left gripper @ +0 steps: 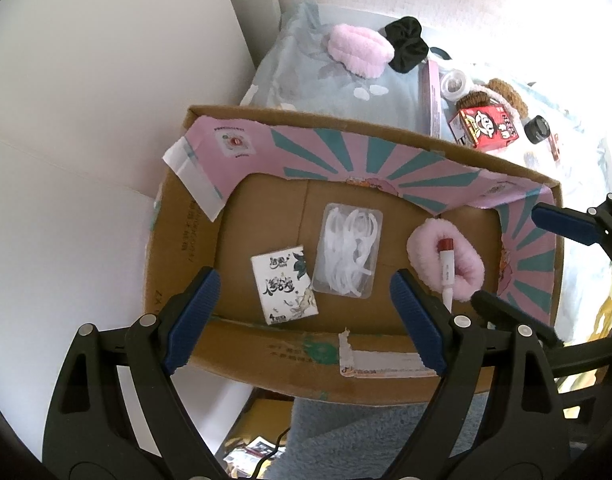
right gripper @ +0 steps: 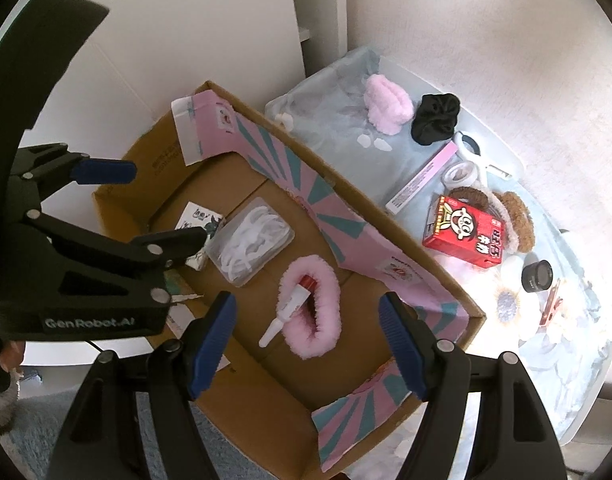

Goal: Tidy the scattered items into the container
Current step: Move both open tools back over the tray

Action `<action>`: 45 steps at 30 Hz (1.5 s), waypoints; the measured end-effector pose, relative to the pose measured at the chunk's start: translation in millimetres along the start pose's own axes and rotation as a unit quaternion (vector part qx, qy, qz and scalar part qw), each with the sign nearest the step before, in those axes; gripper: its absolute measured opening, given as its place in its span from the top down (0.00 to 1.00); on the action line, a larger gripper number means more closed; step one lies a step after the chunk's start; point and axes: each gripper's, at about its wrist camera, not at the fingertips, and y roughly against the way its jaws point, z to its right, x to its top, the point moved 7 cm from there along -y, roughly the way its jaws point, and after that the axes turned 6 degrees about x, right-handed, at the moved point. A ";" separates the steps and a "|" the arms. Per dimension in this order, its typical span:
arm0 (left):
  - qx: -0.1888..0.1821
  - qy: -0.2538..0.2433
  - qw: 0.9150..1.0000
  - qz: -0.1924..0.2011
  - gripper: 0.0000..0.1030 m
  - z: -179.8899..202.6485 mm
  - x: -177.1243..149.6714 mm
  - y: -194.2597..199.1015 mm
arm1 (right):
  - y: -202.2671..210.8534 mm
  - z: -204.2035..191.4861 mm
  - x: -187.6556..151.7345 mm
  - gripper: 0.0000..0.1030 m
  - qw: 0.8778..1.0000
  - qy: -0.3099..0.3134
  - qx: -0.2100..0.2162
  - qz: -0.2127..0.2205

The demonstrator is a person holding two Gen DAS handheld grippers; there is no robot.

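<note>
Box (left gripper: 178,248) open on the surface (right gripper: 577,360), flaps with pink and teal rays folded inward. Inside on the bottom: white card pack (left gripper: 284,285), clear case of white loops (left gripper: 349,249) just beside it, fluffy pink ring (left gripper: 445,266) with a red-capped tube (left gripper: 446,266) lying across it. Left tool (left gripper: 304,312) above the box's near side, jaws wide apart, gripping nothing. Right tool (right gripper: 307,344) above the ring end of the box, likewise spread wide and empty. Outside the box, on the floral cloth (right gripper: 337,128): pink fuzzy band (right gripper: 387,108) touching a black scrunchie (right gripper: 435,118), flat pink box (right gripper: 419,178), tape roll (right gripper: 459,174), brown headband (right gripper: 513,216), red carton (right gripper: 467,234) against it, small black jar (right gripper: 537,276), thin red item (right gripper: 550,306) near the jar.
</note>
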 end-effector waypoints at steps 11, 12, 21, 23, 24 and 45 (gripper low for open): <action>-0.009 -0.057 0.997 0.055 0.16 33.4 56.0 29.6 | 56.8 49.9 -6.2 0.32 0.995 -0.048 -0.032 0.077; -0.011 -0.063 0.996 0.059 0.16 38.9 62.0 30.6 | 61.3 58.8 -8.1 0.32 0.994 -0.058 -0.039 0.082; -0.023 -0.119 0.991 0.058 0.16 99.7 111.9 14.6 | 88.7 148.6 -33.9 0.32 0.975 -0.179 -0.080 0.107; -0.025 -0.127 0.990 0.050 0.16 111.2 122.1 5.4 | 90.8 166.8 -40.4 0.32 0.969 -0.204 -0.080 0.110; -0.025 -0.129 0.990 0.047 0.16 114.5 125.8 1.9 | 91.2 175.1 -43.0 0.32 0.967 -0.214 -0.080 0.111; 0.005 -0.123 0.991 -0.052 0.16 145.1 158.8 -108.3 | 22.1 295.5 -69.4 0.32 0.939 -0.324 -0.090 0.071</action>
